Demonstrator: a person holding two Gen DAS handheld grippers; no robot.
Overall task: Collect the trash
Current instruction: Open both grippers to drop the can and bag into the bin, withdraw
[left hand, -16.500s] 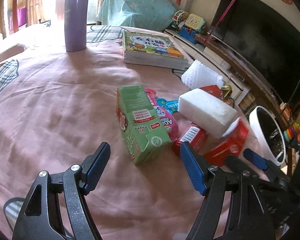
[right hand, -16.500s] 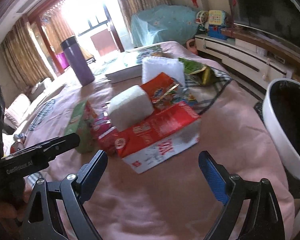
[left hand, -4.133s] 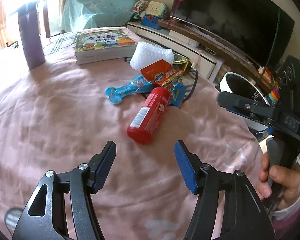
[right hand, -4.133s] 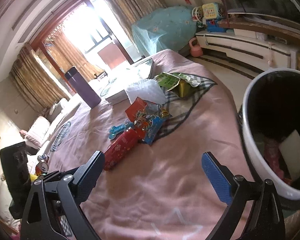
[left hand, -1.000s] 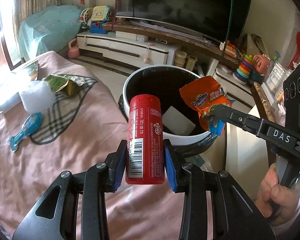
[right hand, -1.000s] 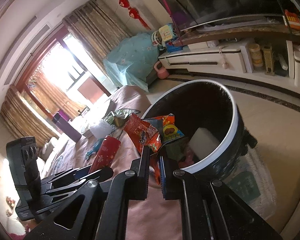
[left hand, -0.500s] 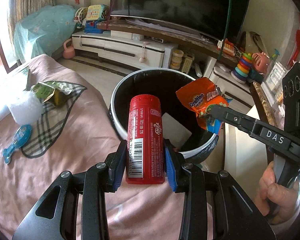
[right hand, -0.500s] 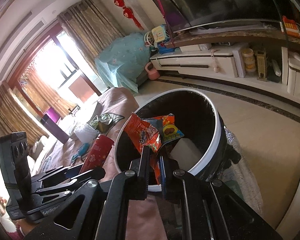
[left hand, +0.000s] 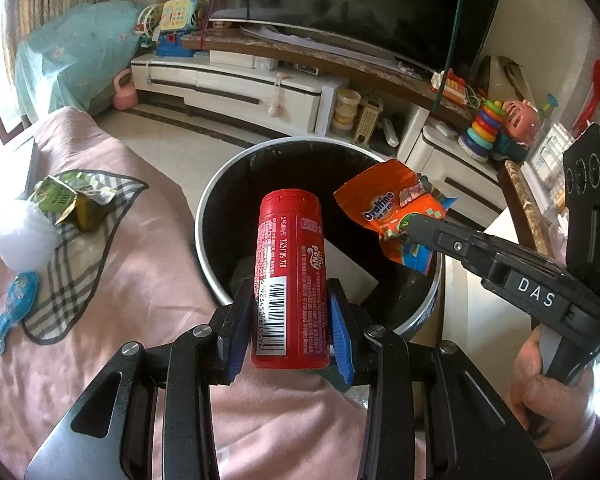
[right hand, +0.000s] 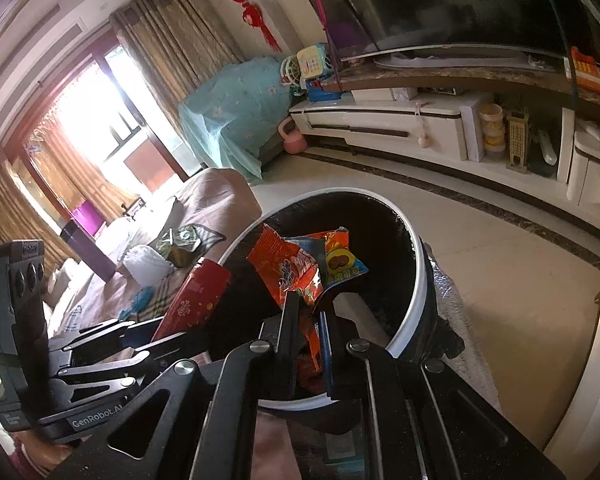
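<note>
Left gripper [left hand: 290,322]: clamped on red tube [left hand: 289,280], over black bin [left hand: 220,208]
Right gripper [right hand: 308,308]: pinching Ovaltine wrappers [right hand: 296,270] above bin
Left view only: "Ovaltine", "DAS", barcode
Right view only: "GenRobot"

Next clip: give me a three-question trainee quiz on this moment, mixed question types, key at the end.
1. True or false: the red tube is held by the left claw.
2. What is pinched in the right claw?
A. blue fish-shaped packet
B. orange snack wrappers
C. green carton
3. Fill in: both items hang over the open ____.

Key:
1. true
2. B
3. trash bin
</note>
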